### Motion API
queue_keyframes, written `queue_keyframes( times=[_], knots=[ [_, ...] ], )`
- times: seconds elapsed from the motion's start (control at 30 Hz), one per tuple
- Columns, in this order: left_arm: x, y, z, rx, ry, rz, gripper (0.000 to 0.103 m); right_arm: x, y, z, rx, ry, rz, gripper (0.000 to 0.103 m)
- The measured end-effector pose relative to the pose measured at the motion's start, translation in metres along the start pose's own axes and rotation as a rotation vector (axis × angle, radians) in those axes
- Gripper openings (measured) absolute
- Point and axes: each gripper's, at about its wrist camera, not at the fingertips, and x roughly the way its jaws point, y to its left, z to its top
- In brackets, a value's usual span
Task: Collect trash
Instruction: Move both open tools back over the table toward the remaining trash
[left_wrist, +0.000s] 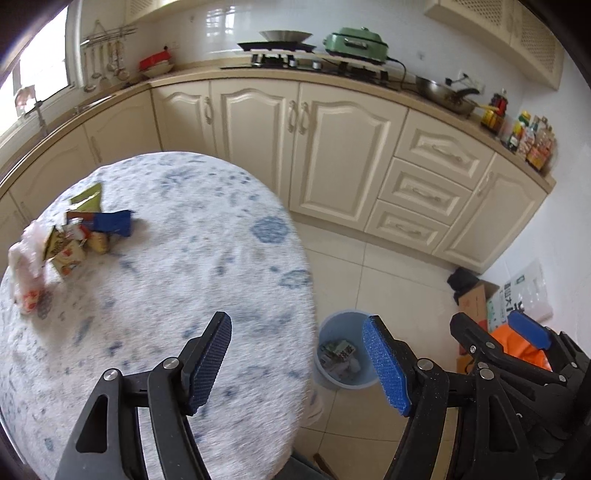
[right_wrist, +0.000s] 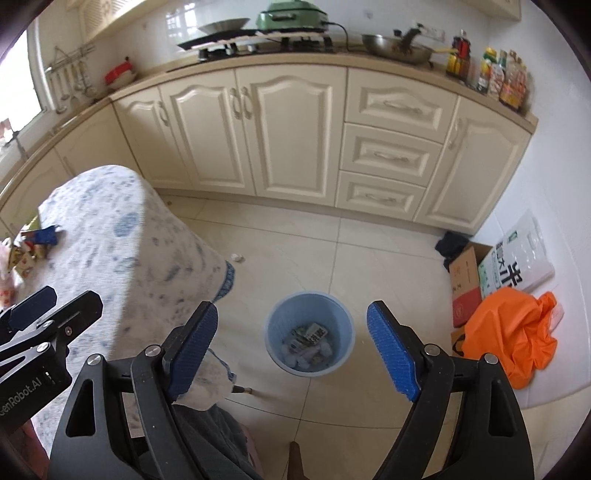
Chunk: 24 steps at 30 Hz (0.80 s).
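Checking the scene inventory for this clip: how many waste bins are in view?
1: a light blue round plastic waste bin stands on the tiled floor beside the cloth-covered table, already holding some wrappers. Others may be hidden out of frame.
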Motion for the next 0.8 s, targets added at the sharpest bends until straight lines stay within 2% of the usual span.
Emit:
queue_keyframes(
  times=[0.13,0.3,0.57,0.8],
  knots=[
    [-0.031,0.022,-0.01,-0.047,-0.043,0.042,0.075,-0.016,0.031,0.002,-0.065,-0.05,0.045,0.094],
    [-0.066,0.054,-0.023,-0.109,-0.088,0.084,0.075,-0.028,0.067,0.006,-0.137,-0.082,0.104,0.098],
    [-0.111,0.099,-0.043,-0.226,-0.118,0.191,0.08,-0.038,0.13,0.008,-0.279,-0.121,0.203,0.101],
    [-0.133,0.132,-0.055,-0.319,-0.124,0.264,0.082,-0.041,0.175,0.004,-0.378,-0.122,0.283,0.102]
  ],
)
